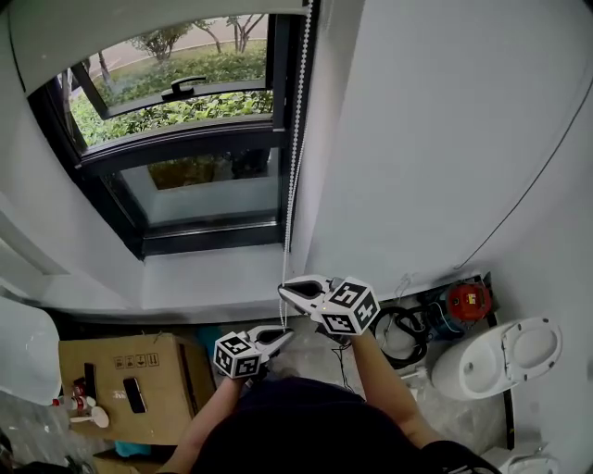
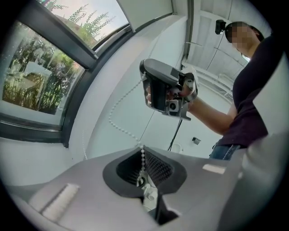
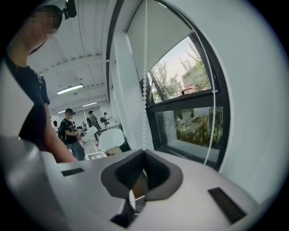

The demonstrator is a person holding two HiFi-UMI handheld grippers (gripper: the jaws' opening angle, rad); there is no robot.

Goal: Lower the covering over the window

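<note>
Blind rolled high, both claws on its bead chain

Blind covers only the top of the window. One bead chain hangs vertically at its right side, down to the right claw, clamped on it. The left claw, just below and nearer the person, also pinches it.

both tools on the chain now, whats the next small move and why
Probably open the left tool and regrip above the right tool: both are shut on the same bead chain, left lower, and the blind is barely lowered.
</note>
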